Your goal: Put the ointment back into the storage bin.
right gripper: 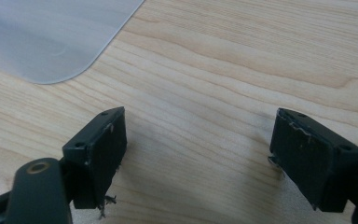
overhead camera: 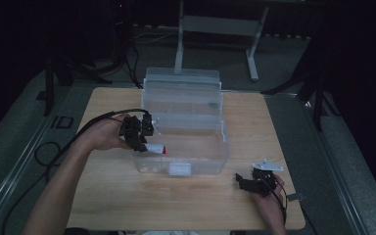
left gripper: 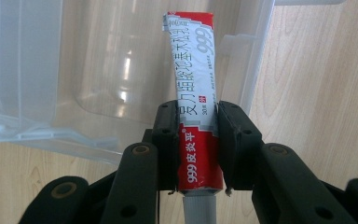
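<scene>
My left gripper [left gripper: 196, 140] is shut on a red and white ointment tube [left gripper: 195, 93]; the pads clamp its middle and the grey cap end points back toward the hand. In the high view the left gripper [overhead camera: 144, 143] holds the tube [overhead camera: 155, 147] at the left wall of a clear plastic box [overhead camera: 210, 164], the tube's tip reaching over the box's inside. The box [left gripper: 42, 70] stands with its lid up. My right gripper [overhead camera: 242, 183] rests low over the wooden table [overhead camera: 107, 196] at the front right; its jaws stand wide apart with nothing between them [right gripper: 198, 158].
The box's raised lid [overhead camera: 182, 82] stands at the table's far side. A corner of the box [right gripper: 42, 42] lies ahead and left of the right gripper. Black cables [overhead camera: 49, 154] trail off the table's left. Table legs and stands [overhead camera: 252, 54] lie beyond the far edge.
</scene>
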Demonstrator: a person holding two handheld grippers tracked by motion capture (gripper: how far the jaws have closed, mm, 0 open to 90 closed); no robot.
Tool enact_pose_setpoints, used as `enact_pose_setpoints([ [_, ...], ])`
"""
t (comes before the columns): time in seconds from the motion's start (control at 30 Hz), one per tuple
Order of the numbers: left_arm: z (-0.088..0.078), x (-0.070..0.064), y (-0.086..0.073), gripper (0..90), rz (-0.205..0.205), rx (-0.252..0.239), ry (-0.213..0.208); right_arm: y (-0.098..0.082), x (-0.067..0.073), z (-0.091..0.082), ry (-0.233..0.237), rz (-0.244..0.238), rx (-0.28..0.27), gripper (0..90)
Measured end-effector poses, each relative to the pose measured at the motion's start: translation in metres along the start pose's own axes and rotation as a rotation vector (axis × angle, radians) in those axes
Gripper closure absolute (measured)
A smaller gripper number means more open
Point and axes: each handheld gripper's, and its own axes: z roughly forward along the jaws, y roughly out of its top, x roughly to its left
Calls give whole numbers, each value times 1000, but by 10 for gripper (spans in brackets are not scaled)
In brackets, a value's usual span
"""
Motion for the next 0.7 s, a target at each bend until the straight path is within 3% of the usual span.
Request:
enact_pose_setpoints([
  [0.4,8,0,8,697,12,26,20,0,0,0,0,0,0,183],
  [0.5,6,3,8,610,-16,3,16,0,0,0,0,0,0,183],
  [0.7,1,4,4,597,-27,2,35,0,0,0,2,-2,1,180],
])
